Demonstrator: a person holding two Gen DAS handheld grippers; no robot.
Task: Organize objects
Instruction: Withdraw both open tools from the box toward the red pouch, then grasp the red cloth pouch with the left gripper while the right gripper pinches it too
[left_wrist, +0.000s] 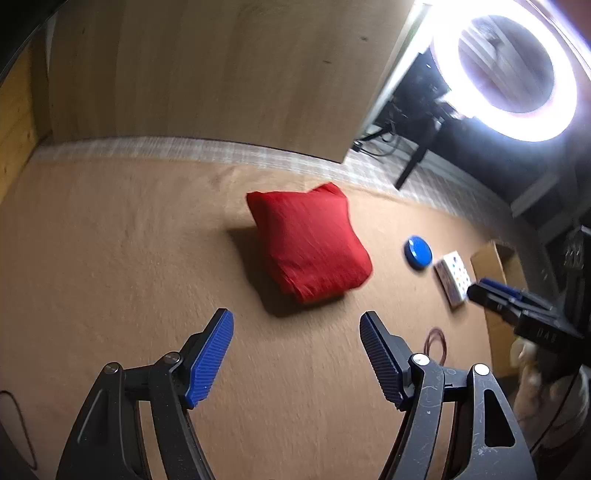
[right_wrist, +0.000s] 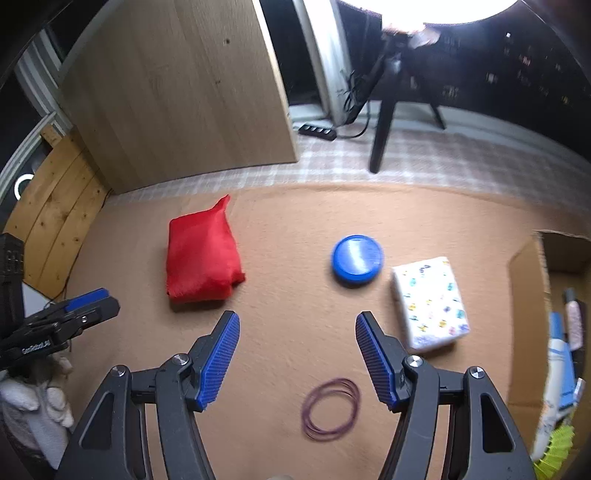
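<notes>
Red pouch (left_wrist: 308, 245), blue lid (right_wrist: 357, 259), tissue pack (right_wrist: 430, 304) and bands (right_wrist: 330, 408) lay unsorted ahead of both empty, open grippers, left gripper (left_wrist: 296, 354), right gripper (right_wrist: 297, 356); box (right_wrist: 526, 314) partly filled

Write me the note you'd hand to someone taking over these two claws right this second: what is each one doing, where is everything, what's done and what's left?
Left claw: open, holding nothing, pointed at the red pouch.
Right claw: open, holding nothing, above the ring of rubber bands.
On the tan mat: red pouch at left, blue round lid mid, patterned tissue pack right of it, rubber bands nearest.
Cardboard box at far right already holds several items.
Left to do, probably: move those four loose things into the box.
</notes>
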